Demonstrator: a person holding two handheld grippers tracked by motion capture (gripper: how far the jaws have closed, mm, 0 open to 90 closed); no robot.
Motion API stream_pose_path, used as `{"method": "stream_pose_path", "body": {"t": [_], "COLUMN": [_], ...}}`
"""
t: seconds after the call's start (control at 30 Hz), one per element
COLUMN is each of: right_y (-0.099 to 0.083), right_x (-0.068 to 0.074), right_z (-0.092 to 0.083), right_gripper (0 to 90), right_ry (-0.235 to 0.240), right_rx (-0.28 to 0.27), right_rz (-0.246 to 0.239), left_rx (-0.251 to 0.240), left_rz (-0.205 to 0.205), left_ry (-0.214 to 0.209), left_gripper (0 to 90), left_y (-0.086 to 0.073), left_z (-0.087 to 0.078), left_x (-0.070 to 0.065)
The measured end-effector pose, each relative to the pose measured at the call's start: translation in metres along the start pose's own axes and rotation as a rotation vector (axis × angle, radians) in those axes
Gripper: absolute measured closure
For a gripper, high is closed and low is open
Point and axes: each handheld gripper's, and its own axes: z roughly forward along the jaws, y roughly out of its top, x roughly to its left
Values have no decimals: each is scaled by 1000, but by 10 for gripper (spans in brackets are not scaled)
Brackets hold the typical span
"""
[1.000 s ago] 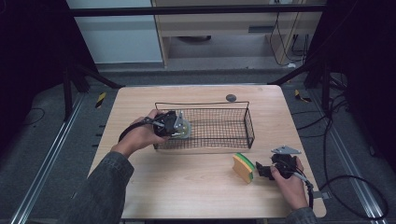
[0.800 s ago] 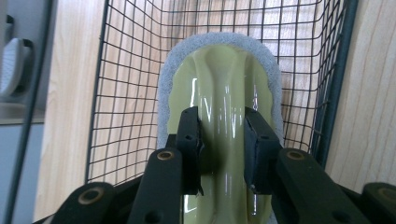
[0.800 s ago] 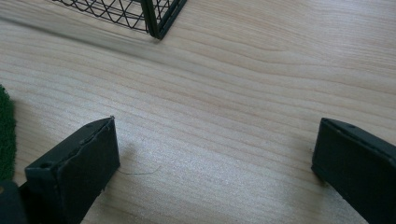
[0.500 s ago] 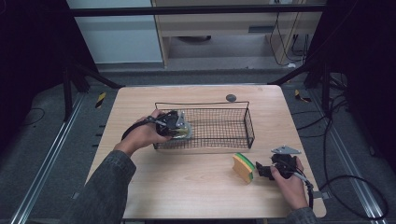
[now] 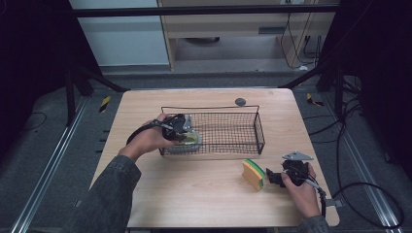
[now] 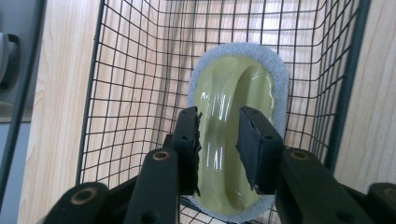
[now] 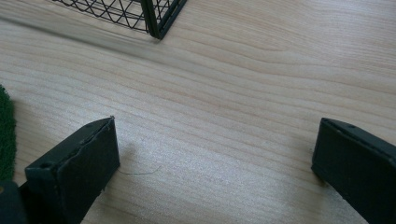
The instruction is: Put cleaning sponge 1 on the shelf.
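One wooden table; one wire basket; two sponges: pale one in basket, pinched by left gripper; yellow-green one beside right gripper, wide apart, empty

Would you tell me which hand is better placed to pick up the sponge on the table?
Right: its open gripper rests beside the sponge, while the left gripper is at the basket, jaws around a scrubber.
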Motion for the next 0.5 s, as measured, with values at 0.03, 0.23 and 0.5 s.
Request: {"method": "stream_pose_path", "body": {"t": [0.03, 0.23, 0.5], "right_y": [0, 0, 0], "right_x": [0, 0, 0], "right_z": [0, 0, 0], "right_gripper": [9, 8, 8], "right_ry": [0, 0, 0], "right_rx": [0, 0, 0], "right_rz": [0, 0, 0], "left_rx": [-9, -65, -105], "left_rz": [-3, -43, -125], "left_ry": [5, 22, 75], "left_gripper": [667, 605, 412], "left_y": [0, 1, 5], "left_z": [-2, -15, -32], "left_x": [0, 1, 1]}}
